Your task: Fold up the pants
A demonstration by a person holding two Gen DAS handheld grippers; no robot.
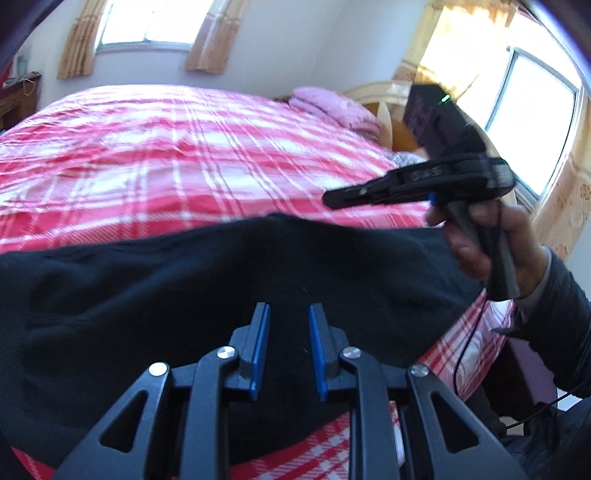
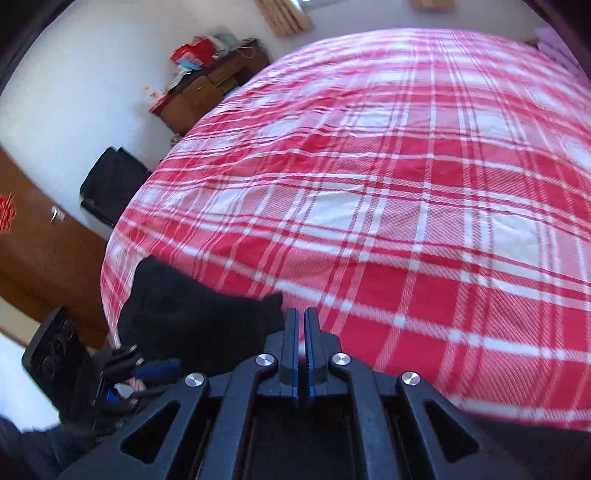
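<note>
The black pants (image 1: 207,291) lie spread across the near edge of a bed with a red and white plaid cover (image 1: 184,155). My left gripper (image 1: 287,314) is open just above the pants, with nothing between its blue pads. My right gripper (image 1: 332,197) is seen from the side in the left wrist view, raised above the pants' right end. In the right wrist view the right gripper (image 2: 301,317) is shut with nothing in it. The pants (image 2: 184,314) show there at lower left, beside the left gripper (image 2: 155,369).
A folded pink blanket (image 1: 332,107) lies at the bed's far corner by a wooden headboard (image 1: 384,99). A wooden cabinet (image 2: 207,92) with clutter and a black bag (image 2: 110,184) stand beyond the bed's left side. Windows with curtains (image 1: 155,29) are on the far wall.
</note>
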